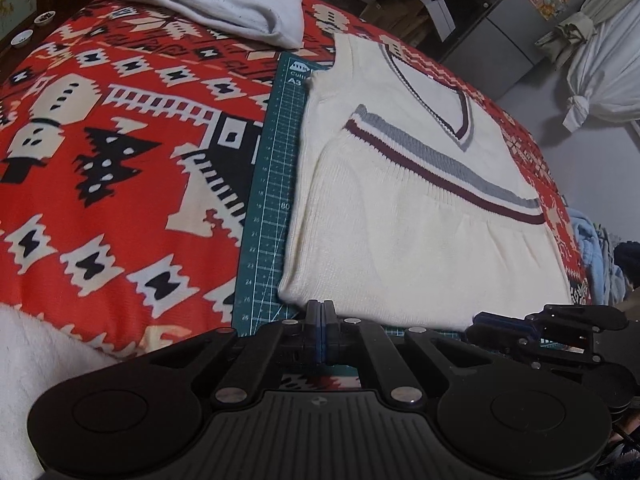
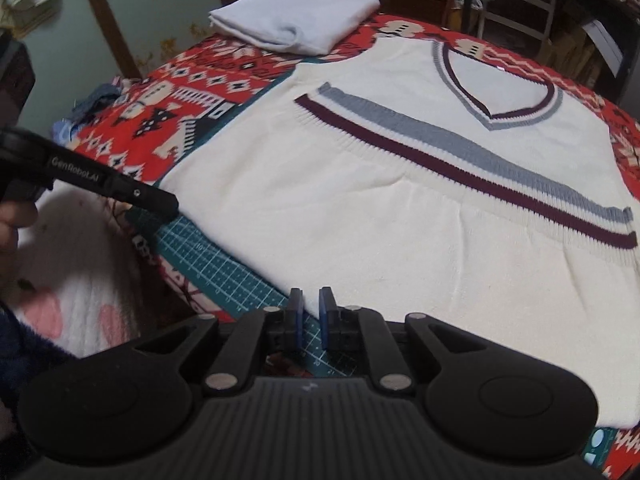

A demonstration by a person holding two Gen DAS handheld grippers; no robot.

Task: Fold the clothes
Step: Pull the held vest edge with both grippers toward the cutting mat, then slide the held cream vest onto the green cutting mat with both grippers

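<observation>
- Two grippers sit at the near edge of a cream knitted V-neck vest with maroon and grey stripes [image 2: 360, 208], which lies flat on a green cutting mat [image 1: 266, 200] over the red patterned bed cover [image 1: 100, 152].
- Left gripper [image 1: 321, 312]: fingers clenched together, empty as far as the view shows, just off the vest's near-left corner.
- Right gripper [image 2: 311, 308]: fingers slightly parted, holding nothing, at the near hem.
- The vest runs lengthwise straight away from both, neckline farthest.
- A folded white cloth [image 2: 296, 20] rests beyond.
</observation>
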